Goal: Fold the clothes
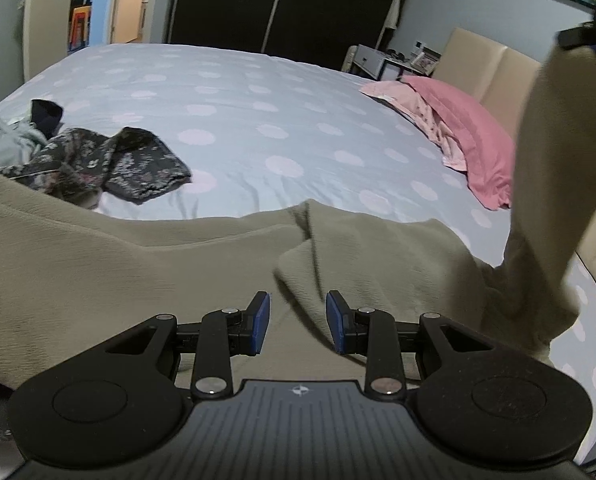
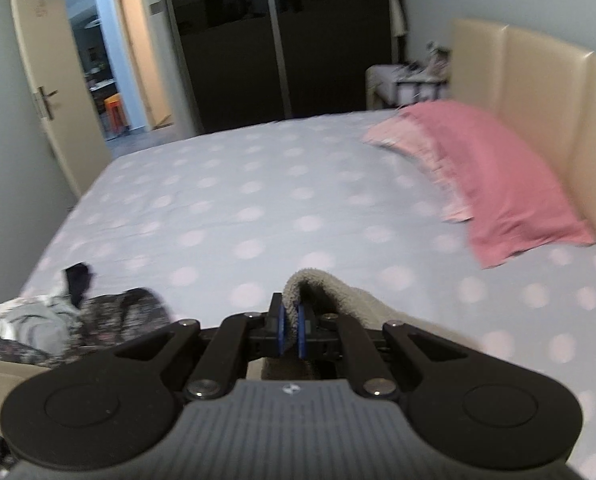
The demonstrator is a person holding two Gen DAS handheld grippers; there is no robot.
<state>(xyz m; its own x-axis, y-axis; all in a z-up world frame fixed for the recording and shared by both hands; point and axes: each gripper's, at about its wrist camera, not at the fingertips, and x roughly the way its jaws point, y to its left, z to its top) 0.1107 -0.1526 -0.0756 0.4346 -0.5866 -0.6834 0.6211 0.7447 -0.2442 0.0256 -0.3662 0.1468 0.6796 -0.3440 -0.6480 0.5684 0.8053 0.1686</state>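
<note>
A beige fleece garment [image 1: 138, 272] lies spread over the near part of the bed. My left gripper [image 1: 298, 322] is open just above it, with a fold of the fabric between the blue pads, not pinched. My right gripper [image 2: 292, 328] is shut on one end of the same beige garment [image 2: 329, 292] and holds it lifted. In the left wrist view that gripper [image 1: 589, 36] shows at the upper right, with the fabric hanging down from it [image 1: 553, 160].
The bed [image 1: 258, 112] has a pale blue sheet with white dots. A pile of dark floral and grey clothes [image 1: 98, 164] lies at the left. Pink pillows [image 1: 457, 132] rest against the beige headboard [image 2: 537, 92] at the right. A nightstand [image 1: 377, 60], dark wardrobe and open door stand beyond.
</note>
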